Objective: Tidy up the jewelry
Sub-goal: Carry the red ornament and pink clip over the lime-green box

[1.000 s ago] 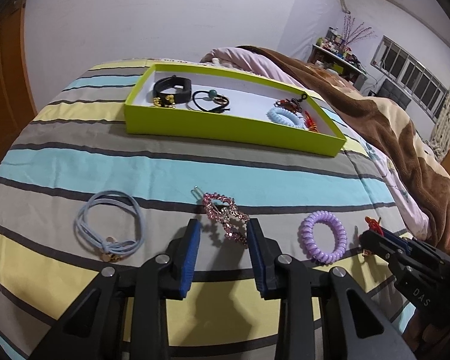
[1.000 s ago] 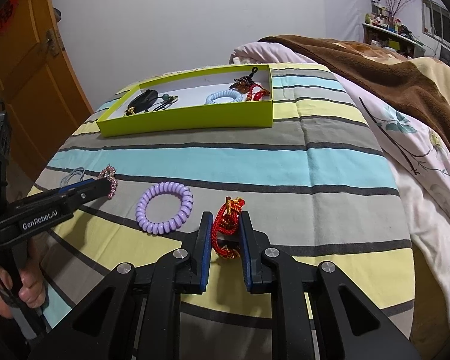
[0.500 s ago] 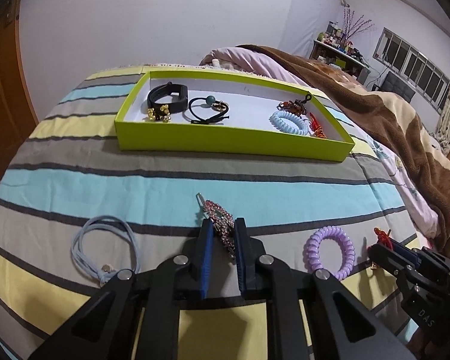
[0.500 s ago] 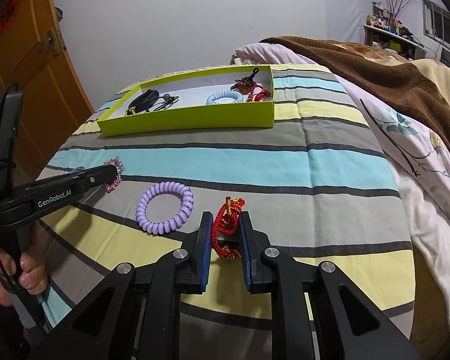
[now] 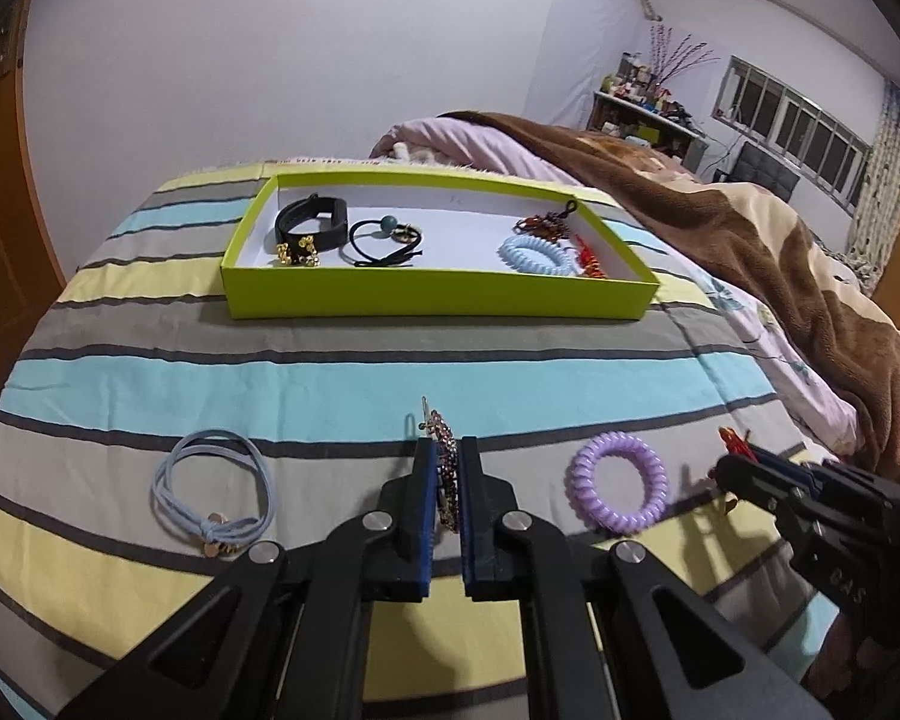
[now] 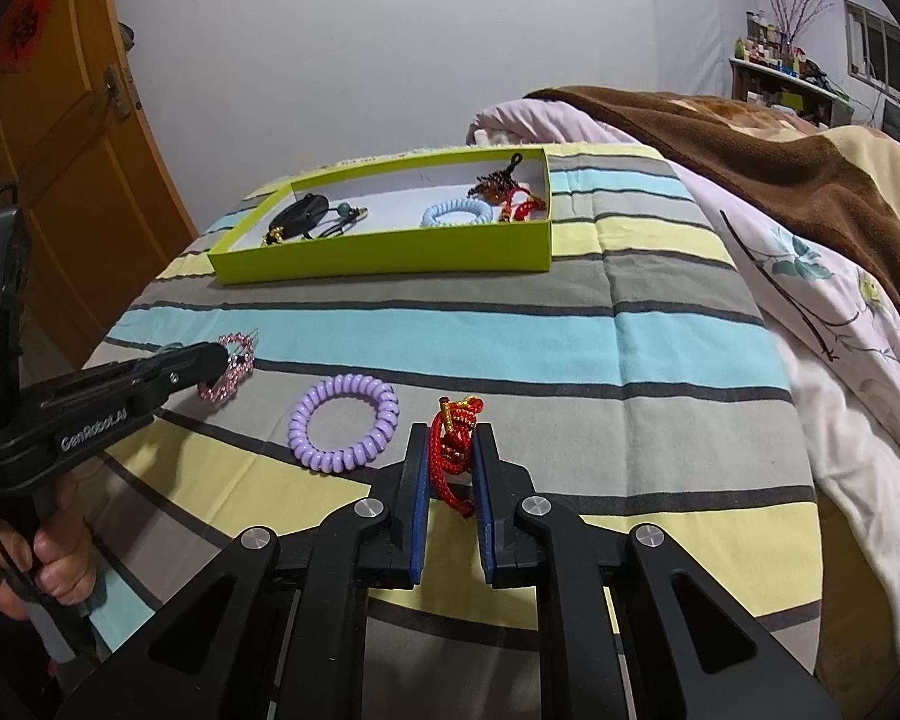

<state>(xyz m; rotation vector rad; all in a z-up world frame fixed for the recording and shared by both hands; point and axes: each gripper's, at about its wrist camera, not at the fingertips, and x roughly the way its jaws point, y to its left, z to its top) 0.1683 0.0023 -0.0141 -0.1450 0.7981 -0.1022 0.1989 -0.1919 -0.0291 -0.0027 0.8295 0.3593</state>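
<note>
My left gripper (image 5: 447, 450) is shut on a pink beaded hair clip (image 5: 444, 465) and holds it edge-on just above the striped bedspread; the clip also shows in the right wrist view (image 6: 228, 369). My right gripper (image 6: 453, 441) is shut on a red cord bracelet (image 6: 453, 441), which also shows in the left wrist view (image 5: 735, 441). A lime green box (image 5: 438, 300) stands farther back and holds a black band, a black hair tie, a pale blue coil tie (image 5: 537, 255) and red and brown pieces.
A purple coil hair tie (image 5: 618, 489) lies between the grippers. A blue-grey cord hair tie (image 5: 213, 489) lies at the left. A brown blanket (image 5: 750, 252) covers the bed's right side. A wooden door (image 6: 60, 138) stands at the left.
My left gripper closed on the pink clip and lifted it, tipping it on edge. My right gripper stayed shut on the red bracelet and rose slightly.
</note>
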